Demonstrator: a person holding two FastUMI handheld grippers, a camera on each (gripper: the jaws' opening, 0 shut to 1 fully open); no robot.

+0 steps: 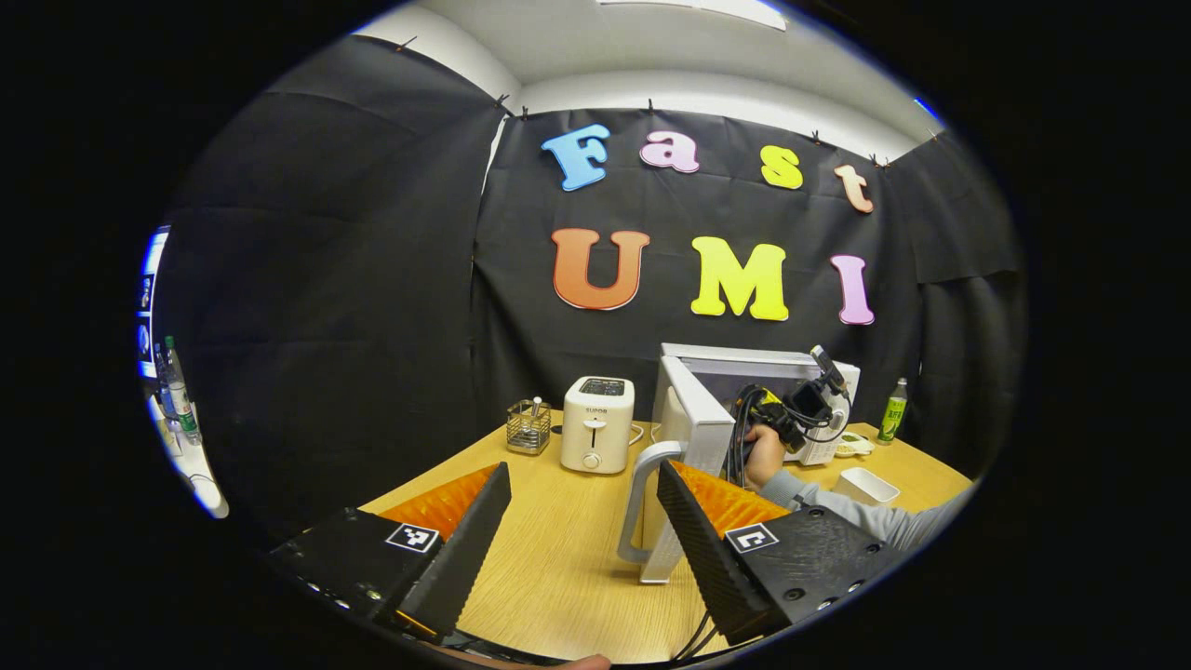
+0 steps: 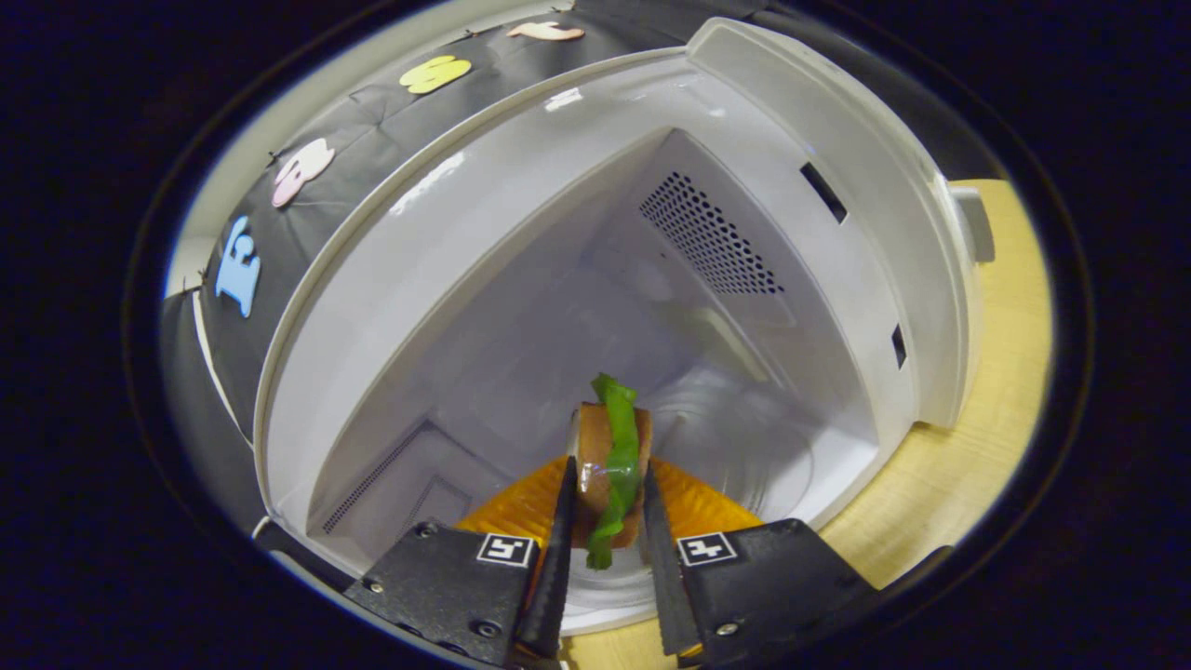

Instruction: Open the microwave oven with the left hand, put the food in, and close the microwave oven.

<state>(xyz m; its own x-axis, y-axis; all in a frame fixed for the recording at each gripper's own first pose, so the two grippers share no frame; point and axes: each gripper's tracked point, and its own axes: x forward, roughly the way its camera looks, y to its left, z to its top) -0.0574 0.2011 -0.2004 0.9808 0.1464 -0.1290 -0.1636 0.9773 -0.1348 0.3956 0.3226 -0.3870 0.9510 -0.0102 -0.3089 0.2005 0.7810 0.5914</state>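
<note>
The white microwave (image 1: pixel 756 365) stands at the back of the wooden table (image 1: pixel 558 568) with its door (image 1: pixel 700 430) swung open toward me. The door's handle (image 1: pixel 640 502) is just left of my left gripper's right finger. My left gripper (image 1: pixel 584 471) is open with nothing between its fingers. A hand (image 1: pixel 763 454) holds the right gripper (image 1: pixel 793 409) at the oven's opening. In the right gripper view, my right gripper (image 2: pixel 608 465) is shut on the food (image 2: pixel 609 447), a brown sandwich with green lettuce. It is held on edge inside the white cavity (image 2: pixel 521 307), above the glass turntable (image 2: pixel 744 451).
A white toaster (image 1: pixel 596 423) and a wire utensil holder (image 1: pixel 528 426) stand left of the microwave. A green bottle (image 1: pixel 893 409) and a white box (image 1: pixel 865 486) are to its right. Bottles (image 1: pixel 177 391) stand on a shelf at the far left.
</note>
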